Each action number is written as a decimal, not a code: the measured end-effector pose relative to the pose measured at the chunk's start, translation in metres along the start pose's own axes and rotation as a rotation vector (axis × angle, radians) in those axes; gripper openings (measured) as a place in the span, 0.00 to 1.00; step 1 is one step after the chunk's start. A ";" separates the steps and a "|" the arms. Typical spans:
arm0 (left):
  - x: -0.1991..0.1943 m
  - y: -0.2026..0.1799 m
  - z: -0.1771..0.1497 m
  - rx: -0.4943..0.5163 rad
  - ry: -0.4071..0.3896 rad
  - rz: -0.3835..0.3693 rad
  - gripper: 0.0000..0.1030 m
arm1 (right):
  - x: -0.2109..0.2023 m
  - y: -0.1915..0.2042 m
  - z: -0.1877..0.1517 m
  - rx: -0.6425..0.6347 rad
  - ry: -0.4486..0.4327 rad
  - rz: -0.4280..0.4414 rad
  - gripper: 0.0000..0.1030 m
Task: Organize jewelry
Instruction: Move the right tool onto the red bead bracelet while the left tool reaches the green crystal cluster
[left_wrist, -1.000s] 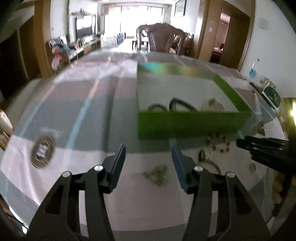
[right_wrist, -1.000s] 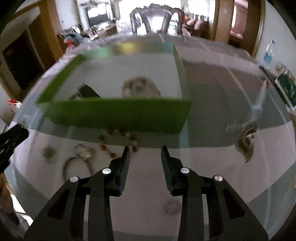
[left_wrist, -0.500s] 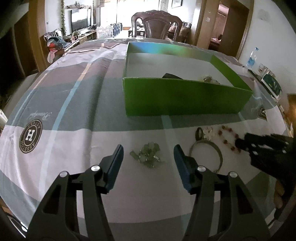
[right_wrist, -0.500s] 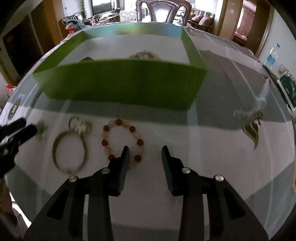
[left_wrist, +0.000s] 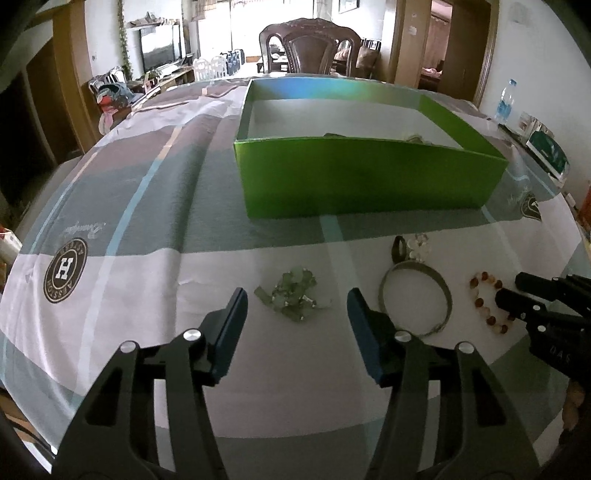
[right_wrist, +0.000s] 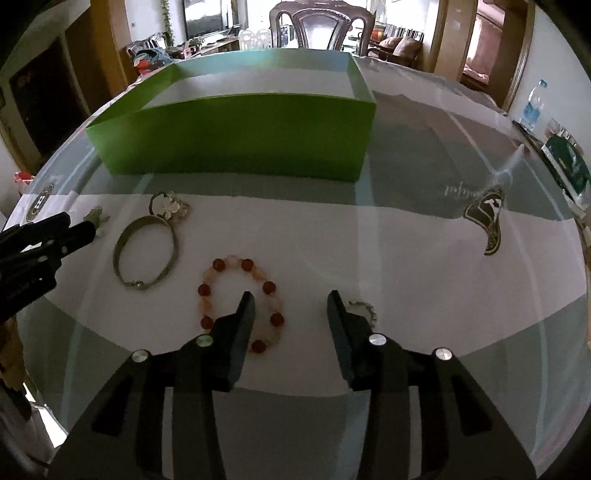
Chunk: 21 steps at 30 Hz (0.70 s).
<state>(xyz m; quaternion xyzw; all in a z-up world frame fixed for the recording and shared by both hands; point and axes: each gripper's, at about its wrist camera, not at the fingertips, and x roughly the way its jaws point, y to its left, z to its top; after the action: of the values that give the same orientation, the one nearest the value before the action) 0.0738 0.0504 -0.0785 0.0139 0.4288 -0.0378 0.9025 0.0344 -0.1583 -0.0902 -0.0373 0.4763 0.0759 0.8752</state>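
Observation:
A green box (left_wrist: 365, 181) stands on the table with some jewelry inside, mostly hidden by its front wall; it also shows in the right wrist view (right_wrist: 236, 136). In front of it lie a pale green bead cluster (left_wrist: 295, 293), a metal bangle (left_wrist: 415, 304), a flower ring (left_wrist: 417, 249) and a red and pink bead bracelet (right_wrist: 242, 304). My left gripper (left_wrist: 295, 314) is open, low over the table, its fingers either side of the green cluster. My right gripper (right_wrist: 290, 314) is open, its left finger over the bead bracelet. A small silver chain (right_wrist: 364, 308) lies by its right finger.
The table carries a grey, white and blue cloth (left_wrist: 110, 229) with printed logos. A water bottle (left_wrist: 504, 101) and a green packet (left_wrist: 546, 153) sit at the far right edge. A wooden chair (left_wrist: 312, 48) stands behind the table.
Both grippers have come down and back from the box toward the jewelry on the cloth. The left one now brackets the green cluster; the right one has opened wider over the bead bracelet.

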 end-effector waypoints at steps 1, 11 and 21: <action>0.000 0.000 0.001 0.001 -0.006 0.001 0.54 | 0.000 0.001 0.000 0.000 -0.004 -0.001 0.40; 0.008 0.001 0.001 -0.008 0.001 -0.006 0.16 | 0.004 0.008 0.008 0.001 -0.017 -0.002 0.40; -0.015 -0.003 -0.018 0.068 -0.007 -0.061 0.12 | 0.005 0.009 0.011 0.009 -0.013 0.000 0.40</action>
<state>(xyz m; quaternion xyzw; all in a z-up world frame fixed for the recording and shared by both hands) 0.0508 0.0489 -0.0783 0.0311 0.4241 -0.0800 0.9015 0.0447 -0.1475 -0.0887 -0.0329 0.4708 0.0737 0.8785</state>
